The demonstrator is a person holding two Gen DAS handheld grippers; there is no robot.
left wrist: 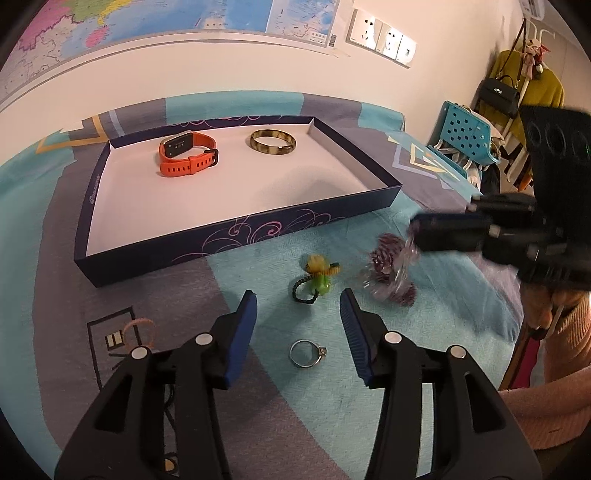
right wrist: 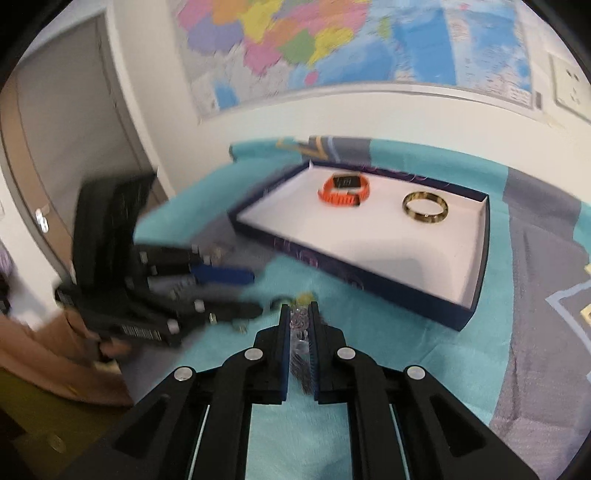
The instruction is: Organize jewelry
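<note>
**A:** Why does the navy box lid (left wrist: pixel 236 236) sit at the far side of the patterned bedspread (left wrist: pixel 229 369), close to the wall?

**B:** It looks like the collecting tray. The orange smartwatch (left wrist: pixel 186 153) and the tortoiseshell bangle (left wrist: pixel 272 145) already lie in it along its far edge, so the near half is free for the rest.

**A:** And the tools?

**B:** The right gripper (right wrist: pixel 300 314) is closed on a sparkly purple-and-clear beaded piece (left wrist: pixel 391 269), raised just off the spread near the lid's near-right corner; I'd judge it is bound for the tray. The left gripper (left wrist: pixel 298 306) is spread wide, holding nothing, above the silver ring (left wrist: pixel 307 353) and the green-and-yellow charm on its black loop (left wrist: pixel 316 278).

**A:** Any writing?

**B:** A pale logo on the lid's left wall, too small to read. The wall map's (left wrist: pixel 155 22) print is illegible too.
</note>
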